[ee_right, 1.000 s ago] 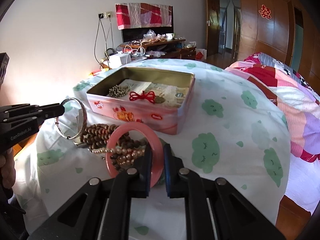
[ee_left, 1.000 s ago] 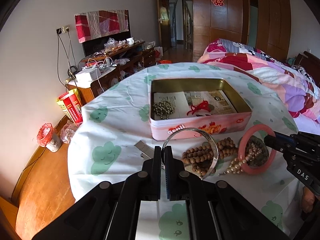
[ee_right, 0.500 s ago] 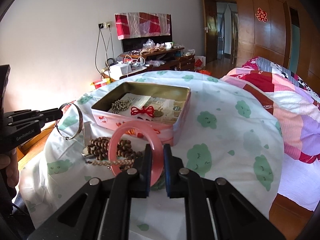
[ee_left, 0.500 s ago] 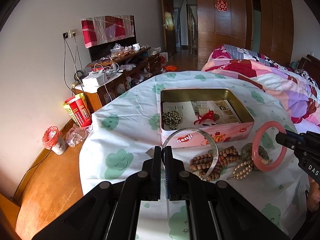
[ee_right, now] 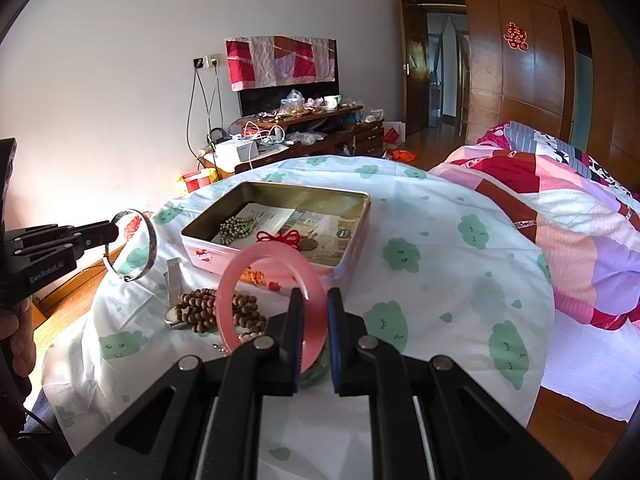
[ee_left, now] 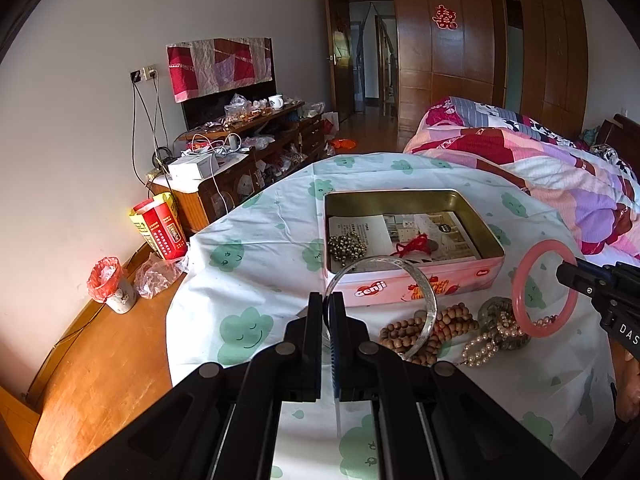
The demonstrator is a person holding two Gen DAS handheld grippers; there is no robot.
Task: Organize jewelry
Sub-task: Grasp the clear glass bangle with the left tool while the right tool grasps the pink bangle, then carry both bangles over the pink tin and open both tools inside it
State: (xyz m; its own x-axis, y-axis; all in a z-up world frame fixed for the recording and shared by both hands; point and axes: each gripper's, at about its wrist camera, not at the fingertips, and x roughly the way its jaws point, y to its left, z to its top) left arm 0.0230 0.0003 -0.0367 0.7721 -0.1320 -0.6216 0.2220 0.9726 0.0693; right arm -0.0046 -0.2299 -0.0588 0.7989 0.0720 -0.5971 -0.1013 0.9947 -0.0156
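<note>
My left gripper is shut on a silver bangle, held upright above the table; it also shows in the right wrist view. My right gripper is shut on a pink bangle, also lifted; it shows in the left wrist view. An open pink tin holds a metal bead chain, a red knot and paper. In front of it lie wooden beads and a pearl strand.
The round table has a white cloth with green clouds. A small metal clip lies left of the beads. A bed is on the right. A cluttered cabinet and wooden floor are on the left.
Both grippers have risen and pulled back from the table with their bangles. The pink bangle is lifted clear of the bead pile.
</note>
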